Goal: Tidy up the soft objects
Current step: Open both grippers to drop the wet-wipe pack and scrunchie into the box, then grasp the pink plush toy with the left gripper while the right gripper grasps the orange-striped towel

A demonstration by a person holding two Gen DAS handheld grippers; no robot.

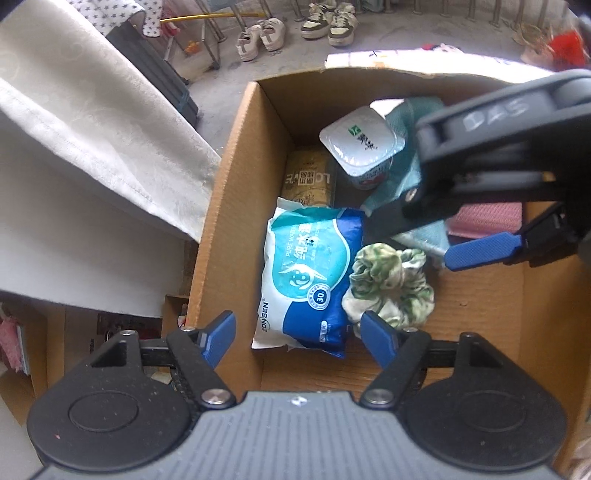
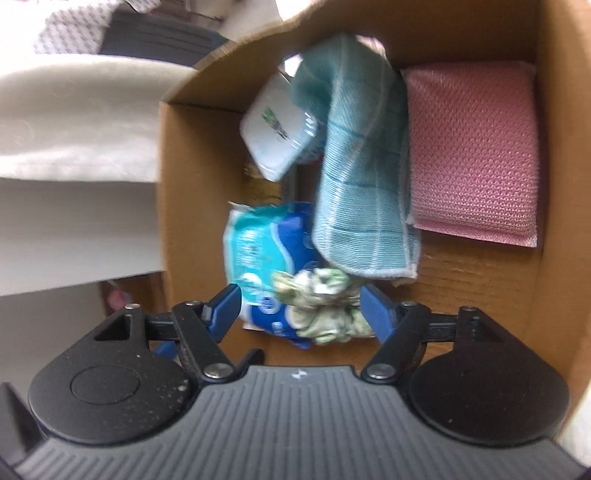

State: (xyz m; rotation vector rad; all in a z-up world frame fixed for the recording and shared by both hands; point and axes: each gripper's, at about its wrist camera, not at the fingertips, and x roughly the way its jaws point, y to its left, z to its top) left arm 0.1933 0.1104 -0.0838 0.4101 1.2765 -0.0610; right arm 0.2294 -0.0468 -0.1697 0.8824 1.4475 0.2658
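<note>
Concrete flooring runs across the top of the left wrist view, carrying two pairs of sneakers (image 1: 295, 31) at 12 o'clock; a pale curtain (image 1: 92, 147) hangs at 10 o'clock.

One open cardboard box (image 1: 229, 206) fills the centre of both views. Contents counted:
- one wet-wipes pack (image 1: 306, 277), blue and white, lying flat at the box's middle left;
- one scrunchie (image 1: 389, 286), green-and-white tie-dye, crumpled, touching the pack's right edge;
- one teal cloth (image 2: 362, 166), woven with pale grid lines, draped lengthwise down the box centre, its lower end just above the scrunchie in the right wrist view;
- one pink sponge pad (image 2: 472, 147), mesh-textured, flat at 2 o'clock in the right wrist view, just beside the cloth;
- one sealed yogurt cup (image 1: 360, 144), tilted, at 1 o'clock from the pack;
- one tan packet (image 1: 308, 179) beneath the cup, print unreadable.

Left gripper (image 1: 297, 336): jaws spread wide, holding nothing, over the box's near edge above the pack's lower end.

Right gripper (image 2: 299, 308): jaws spread wide, holding nothing; the scrunchie shows between its fingertips, contact not determinable. From the left wrist view it enters at 3 o'clock above the cloth.
</note>
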